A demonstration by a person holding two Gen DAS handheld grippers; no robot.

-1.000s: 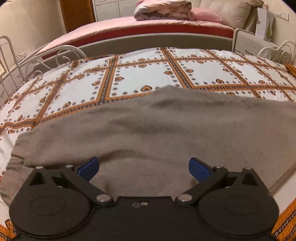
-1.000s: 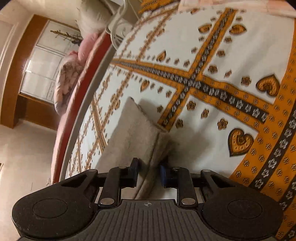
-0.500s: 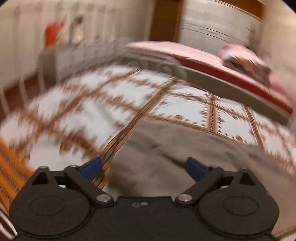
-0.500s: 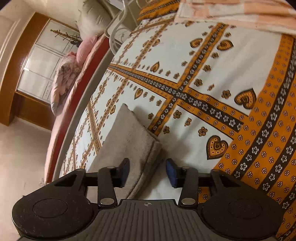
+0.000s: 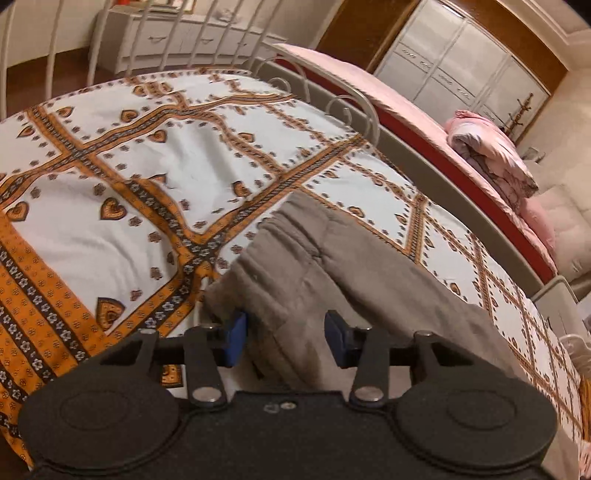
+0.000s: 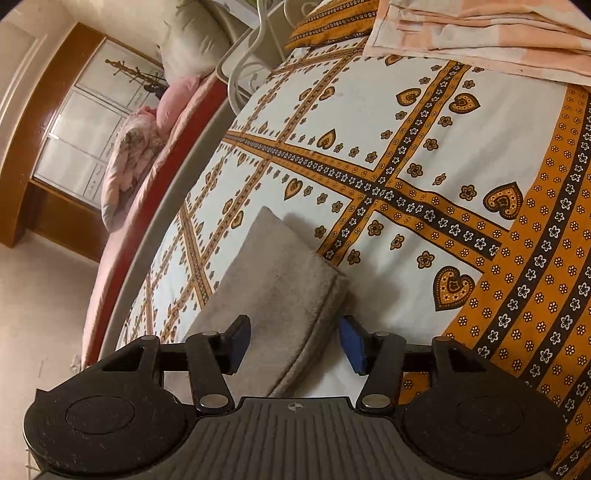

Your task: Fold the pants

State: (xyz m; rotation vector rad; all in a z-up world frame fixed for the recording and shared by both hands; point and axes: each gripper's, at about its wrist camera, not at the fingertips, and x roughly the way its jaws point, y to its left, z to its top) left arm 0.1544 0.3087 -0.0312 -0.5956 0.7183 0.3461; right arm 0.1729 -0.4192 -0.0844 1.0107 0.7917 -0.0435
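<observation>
A bed (image 5: pixel 122 192) with a white sheet patterned in orange bands and hearts fills both views, and the grey pants (image 5: pixel 332 273) lie flat on it, seemingly doubled over lengthwise. In the left wrist view the waistband end, with its gathered ridges, sits nearest the camera and the fabric runs away to the right toward the bed's far side. Behind it are a second bed with a pink cover (image 5: pixel 424 122), a rolled pink quilt (image 5: pixel 491 155) and a white wardrobe (image 5: pixel 465 70). In the right wrist view the pants (image 6: pixel 280 288) show a squared end with a stitched hem, and folded peach bedding (image 6: pixel 480 33) lies at the sheet's far edge. The left gripper (image 5: pixel 284 336) has its jaws spread apart over the waistband, pinching nothing. The right gripper (image 6: pixel 293 341) is likewise parted, its blue pads straddling the hem edge without clamping it.
</observation>
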